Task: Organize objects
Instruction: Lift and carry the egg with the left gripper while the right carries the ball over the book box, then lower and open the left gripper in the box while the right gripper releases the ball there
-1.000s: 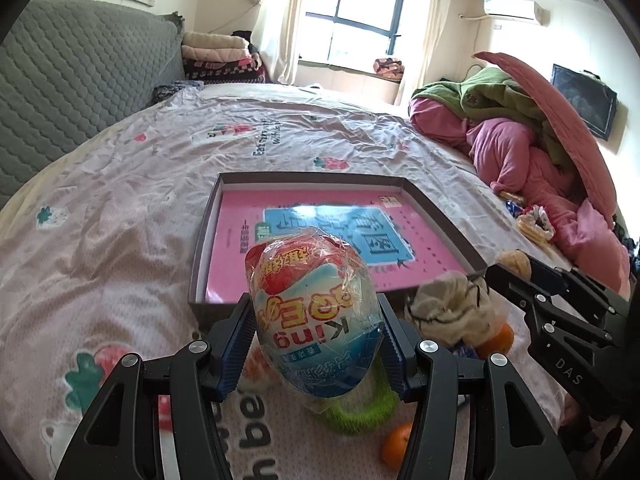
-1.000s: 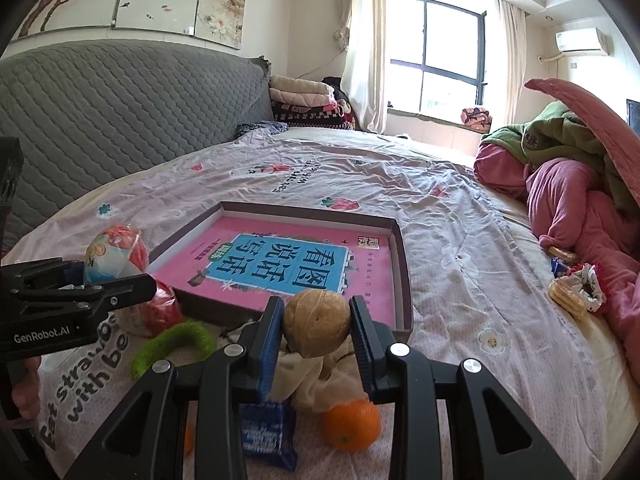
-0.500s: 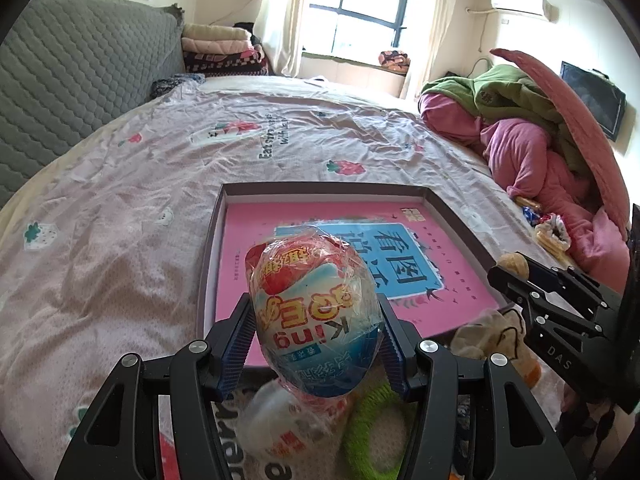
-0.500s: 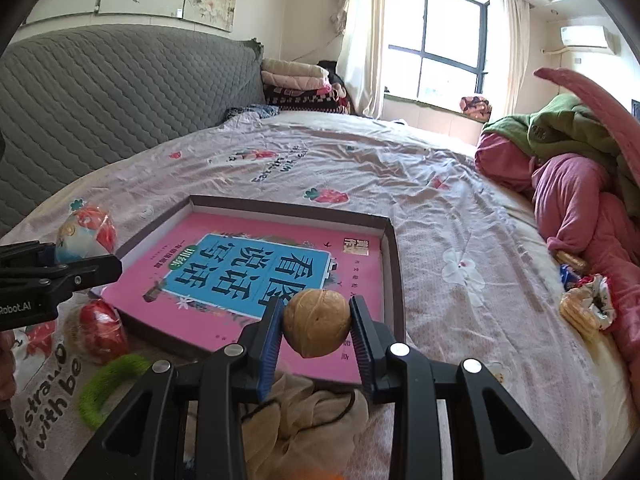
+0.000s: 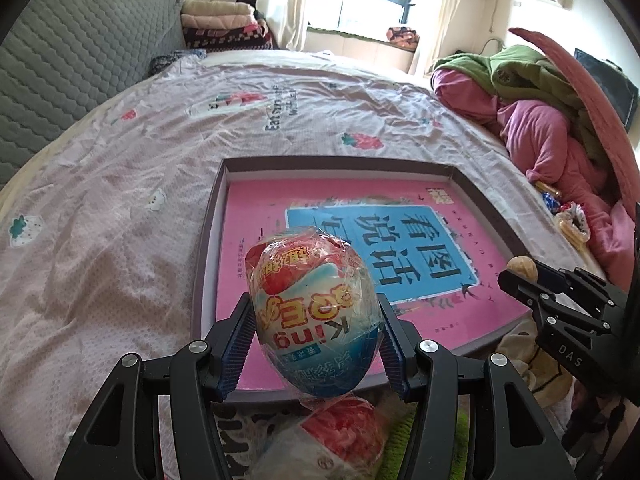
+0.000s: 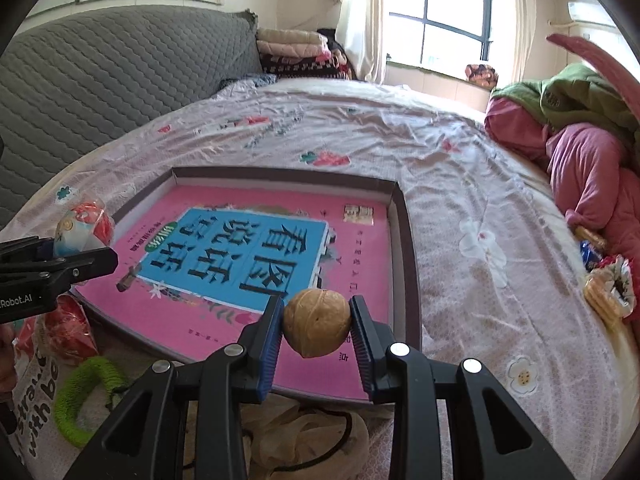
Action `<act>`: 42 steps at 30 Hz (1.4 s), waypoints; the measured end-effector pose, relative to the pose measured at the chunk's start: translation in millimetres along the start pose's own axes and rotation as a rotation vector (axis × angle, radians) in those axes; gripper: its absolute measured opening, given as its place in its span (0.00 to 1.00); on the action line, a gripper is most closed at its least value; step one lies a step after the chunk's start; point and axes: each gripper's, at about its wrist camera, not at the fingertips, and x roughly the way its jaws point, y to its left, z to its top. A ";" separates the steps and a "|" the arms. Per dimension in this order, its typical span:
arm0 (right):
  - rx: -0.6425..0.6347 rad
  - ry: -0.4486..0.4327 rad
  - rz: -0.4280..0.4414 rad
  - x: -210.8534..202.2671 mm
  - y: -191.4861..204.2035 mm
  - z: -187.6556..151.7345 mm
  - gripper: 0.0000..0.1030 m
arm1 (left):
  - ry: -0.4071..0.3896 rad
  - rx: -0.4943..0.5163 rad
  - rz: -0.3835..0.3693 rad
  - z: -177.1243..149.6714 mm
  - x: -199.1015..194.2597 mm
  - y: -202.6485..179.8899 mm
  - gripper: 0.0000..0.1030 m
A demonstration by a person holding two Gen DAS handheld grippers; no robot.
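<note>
My left gripper (image 5: 316, 340) is shut on a wrapped toy egg (image 5: 314, 312) and holds it above the near edge of a shallow brown box (image 5: 208, 264) with a pink book (image 5: 360, 240) inside. My right gripper (image 6: 316, 328) is shut on a walnut (image 6: 316, 328) above the box's near right corner (image 6: 404, 232). The left gripper and egg (image 6: 82, 226) show at the left of the right wrist view. The right gripper with the walnut (image 5: 520, 266) shows at the right of the left wrist view.
A second wrapped egg (image 5: 340, 436) lies below the left gripper. A green ring (image 6: 80, 392), a red packet (image 6: 68, 328) and a beige cloth (image 6: 304, 436) lie in front of the box. Pink and green bedding (image 6: 580, 128) is piled at the right.
Both grippers have moved forward over the box with their loads. The loose items in front of the box have dropped lower in both views.
</note>
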 end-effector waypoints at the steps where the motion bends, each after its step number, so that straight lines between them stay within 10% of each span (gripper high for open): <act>1: 0.005 0.013 -0.001 3.4 -1.3 -0.7 0.33 | 0.011 0.000 0.001 0.0 3.4 0.2 0.57; 18: 0.016 0.033 -0.015 6.1 -3.1 -1.3 0.33 | 0.058 -0.025 -0.012 -6.7 15.0 2.2 0.57; 42: 0.039 -0.100 -0.021 -39.3 -11.6 0.6 0.48 | -0.088 -0.011 -0.017 -15.5 -50.3 -9.4 0.73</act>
